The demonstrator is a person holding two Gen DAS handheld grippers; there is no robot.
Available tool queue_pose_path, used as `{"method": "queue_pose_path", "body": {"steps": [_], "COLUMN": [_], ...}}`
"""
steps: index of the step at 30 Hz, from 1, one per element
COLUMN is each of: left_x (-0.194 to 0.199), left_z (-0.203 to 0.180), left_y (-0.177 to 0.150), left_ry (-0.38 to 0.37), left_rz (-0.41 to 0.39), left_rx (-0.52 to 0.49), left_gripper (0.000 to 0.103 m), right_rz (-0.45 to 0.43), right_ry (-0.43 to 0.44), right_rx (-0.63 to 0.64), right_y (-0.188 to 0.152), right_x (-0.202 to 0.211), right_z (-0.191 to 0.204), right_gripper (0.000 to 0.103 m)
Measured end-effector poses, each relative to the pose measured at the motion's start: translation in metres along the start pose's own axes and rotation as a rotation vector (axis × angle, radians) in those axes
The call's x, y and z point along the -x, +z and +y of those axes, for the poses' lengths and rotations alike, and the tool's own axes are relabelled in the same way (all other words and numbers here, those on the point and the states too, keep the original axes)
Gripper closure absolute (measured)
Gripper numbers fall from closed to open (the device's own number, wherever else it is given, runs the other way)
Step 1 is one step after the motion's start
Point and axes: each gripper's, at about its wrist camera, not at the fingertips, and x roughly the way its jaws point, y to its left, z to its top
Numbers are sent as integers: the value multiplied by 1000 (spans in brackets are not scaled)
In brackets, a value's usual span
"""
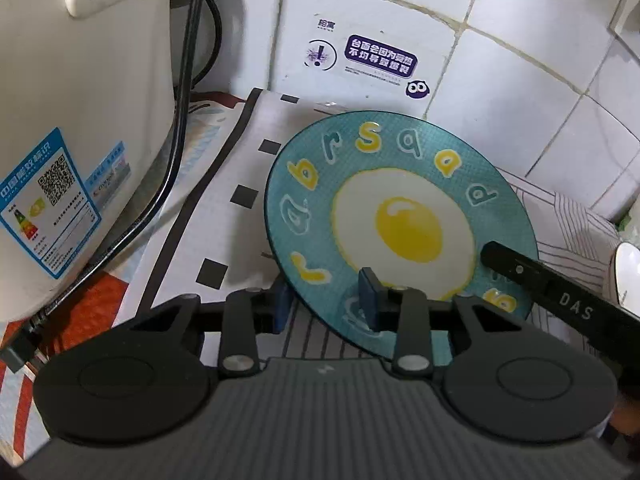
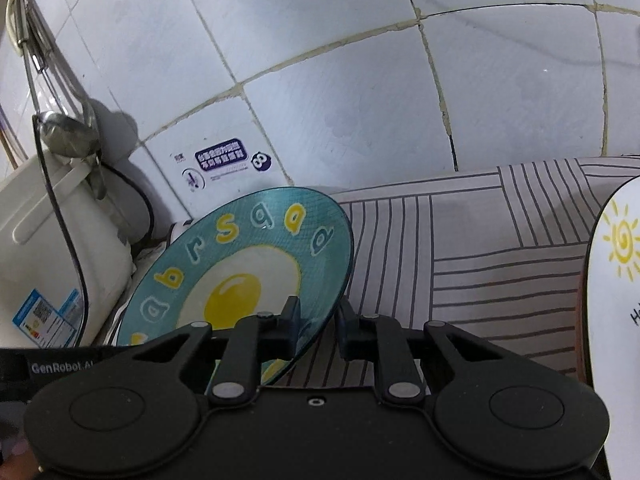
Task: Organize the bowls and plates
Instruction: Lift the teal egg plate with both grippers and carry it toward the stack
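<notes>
A teal glass plate (image 1: 400,216) with a fried-egg picture and yellow letters is held tilted above the counter mat; it also shows in the right wrist view (image 2: 248,264). My left gripper (image 1: 326,300) straddles the plate's near rim, one blue pad below and one above, with a wide gap between them. My right gripper (image 2: 318,320) straddles the plate's right rim the same way; its finger reaches into the left wrist view (image 1: 536,276). Neither visibly clamps the plate. A white plate (image 2: 616,304) with a sun drawing stands at the right edge.
A white rice cooker (image 1: 76,148) with a black cord (image 1: 176,140) stands at the left. The tiled wall (image 1: 500,60) with a purple sticker (image 1: 380,60) is close behind. Patterned mats (image 2: 480,256) cover the counter. A metal ladle (image 2: 68,136) hangs on the wall.
</notes>
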Motion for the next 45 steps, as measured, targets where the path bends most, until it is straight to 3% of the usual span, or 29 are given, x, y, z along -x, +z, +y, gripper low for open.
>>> {"method": "queue_pose_path", "body": {"steps": [7, 10, 17, 32, 43, 45], "left_x": [15, 31, 89, 181, 204, 204], "left_z": [-7, -13, -38, -92, -151, -160], "left_y": [1, -6, -13, -37, -54, -55], "left_ry": [25, 19, 69, -30, -53, -84], "left_rz": [53, 48, -17, -24, -32, -6], "left_rx": [-6, -58, -187, -225, -303, -296], "left_gripper": [72, 72, 72, 72, 72, 72], "right_rz": [53, 92, 101, -6, -40, -32], "right_ry": [38, 111, 149, 169, 140, 144], "right_rx": [34, 15, 44, 43, 27, 24], "right_y": [6, 7, 4, 10, 9, 8], "right_x": [8, 17, 53, 178, 230, 241], "right_z": [-4, -14, -11, -16, -51, -58], "right_gripper": [82, 81, 80, 79, 78, 77]}}
